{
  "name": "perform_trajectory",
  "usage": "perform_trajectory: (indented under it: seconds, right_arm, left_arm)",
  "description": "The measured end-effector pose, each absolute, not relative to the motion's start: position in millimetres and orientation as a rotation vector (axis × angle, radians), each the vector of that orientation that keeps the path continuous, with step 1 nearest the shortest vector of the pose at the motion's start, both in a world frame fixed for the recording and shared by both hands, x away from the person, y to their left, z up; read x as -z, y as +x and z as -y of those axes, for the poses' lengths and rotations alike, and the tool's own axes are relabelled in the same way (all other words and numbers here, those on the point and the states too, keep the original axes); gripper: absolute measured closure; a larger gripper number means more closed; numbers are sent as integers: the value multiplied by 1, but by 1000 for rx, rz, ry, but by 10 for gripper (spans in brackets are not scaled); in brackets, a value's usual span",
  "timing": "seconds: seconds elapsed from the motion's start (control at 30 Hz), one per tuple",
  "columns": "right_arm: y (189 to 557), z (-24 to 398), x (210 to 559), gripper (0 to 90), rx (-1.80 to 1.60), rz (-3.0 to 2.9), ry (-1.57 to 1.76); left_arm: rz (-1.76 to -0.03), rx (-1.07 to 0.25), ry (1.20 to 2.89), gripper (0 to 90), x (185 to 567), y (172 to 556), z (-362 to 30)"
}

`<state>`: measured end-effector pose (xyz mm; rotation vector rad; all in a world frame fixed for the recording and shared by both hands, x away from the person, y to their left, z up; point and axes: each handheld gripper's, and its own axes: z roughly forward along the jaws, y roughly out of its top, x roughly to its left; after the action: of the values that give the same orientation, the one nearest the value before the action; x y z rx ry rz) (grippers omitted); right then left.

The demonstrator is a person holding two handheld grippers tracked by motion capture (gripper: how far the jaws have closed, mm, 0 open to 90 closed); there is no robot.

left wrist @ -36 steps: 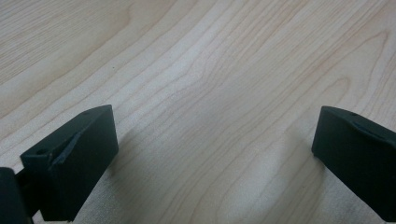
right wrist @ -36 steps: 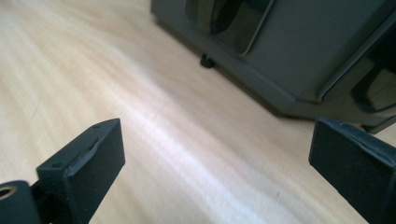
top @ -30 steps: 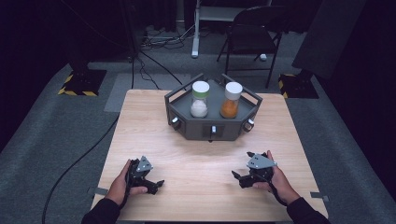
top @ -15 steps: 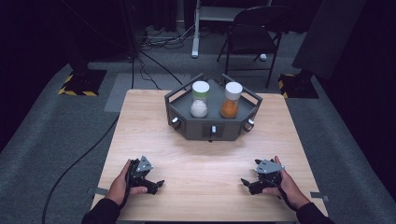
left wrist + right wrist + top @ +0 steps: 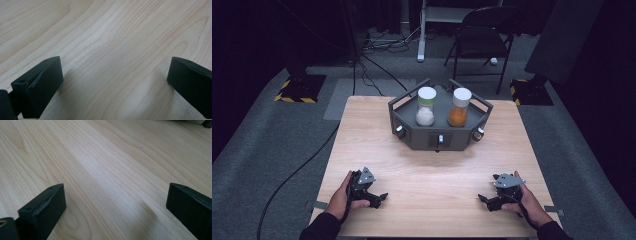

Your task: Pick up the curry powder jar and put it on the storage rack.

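Two clear jars stand in a dark grey tray (image 5: 412, 137) at the far middle of the table: one with white powder (image 5: 425, 108) and one with orange powder (image 5: 459, 107), both with white lids. My left gripper (image 5: 382, 199) rests on the wood near the front left, held by a hand, jaws wide apart over bare wood (image 5: 112, 65). My right gripper (image 5: 482, 201) lies near the front right, also open, with nothing between its fingers (image 5: 42, 210).
The light wooden table (image 5: 437, 175) has a broad bare stretch between the grippers and the tray. Beyond the table are a folding chair (image 5: 482, 45), floor cables (image 5: 377, 65) and stand bases with yellow-black tape (image 5: 297, 90).
The right gripper has moved toward the front edge of the table and settled lower. The left gripper has stayed where it was.
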<state>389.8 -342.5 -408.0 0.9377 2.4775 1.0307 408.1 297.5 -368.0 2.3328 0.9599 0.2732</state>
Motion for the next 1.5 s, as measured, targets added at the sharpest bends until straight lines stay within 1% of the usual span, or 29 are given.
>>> perform_trajectory:
  seconds: [0.23,0.63,1.5]
  right_arm:
    - [398,355,411,3,-1069,-2501,1004]
    - [407,370,411,1,-1082,-2530,1078]
    - [407,372,412,0,-1083,-2525,1089]
  left_arm:
    - [-959,-274,2332,3,368,408,-298]
    - [-954,-269,2333,3,368,409,-297]
    - [-946,-266,2336,3,368,411,-298]
